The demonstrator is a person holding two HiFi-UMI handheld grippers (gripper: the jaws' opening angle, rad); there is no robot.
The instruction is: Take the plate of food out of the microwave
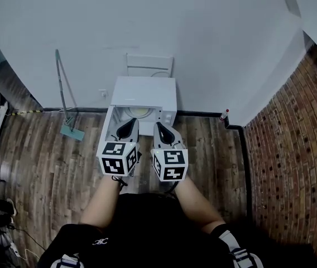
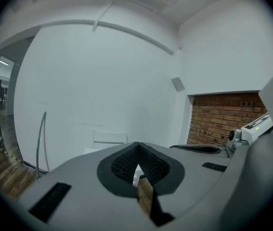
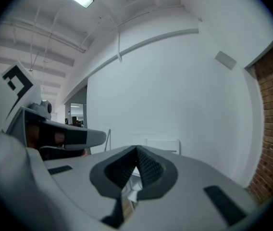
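While the plate of food [image 1: 138, 112] sits inside the open microwave [image 1: 147, 91], with left gripper [image 1: 131, 121] and right gripper [image 1: 159, 125] both clenched on nothing just before it, it is likely stiff, breakable and slick, best pinched at its near rim.

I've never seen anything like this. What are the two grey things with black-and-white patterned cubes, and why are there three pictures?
There is no robot here. A person holds a grey two-jaw tool in each hand: the left gripper and the right gripper. The cubes are parts of them. One picture comes from a camera on the person's head, looking down. The other two come from cameras riding on each gripper. Both grippers are shut and hold nothing. Ahead, against the wall, stands a white box-shaped microwave, apparently open, with a pale round plate inside.
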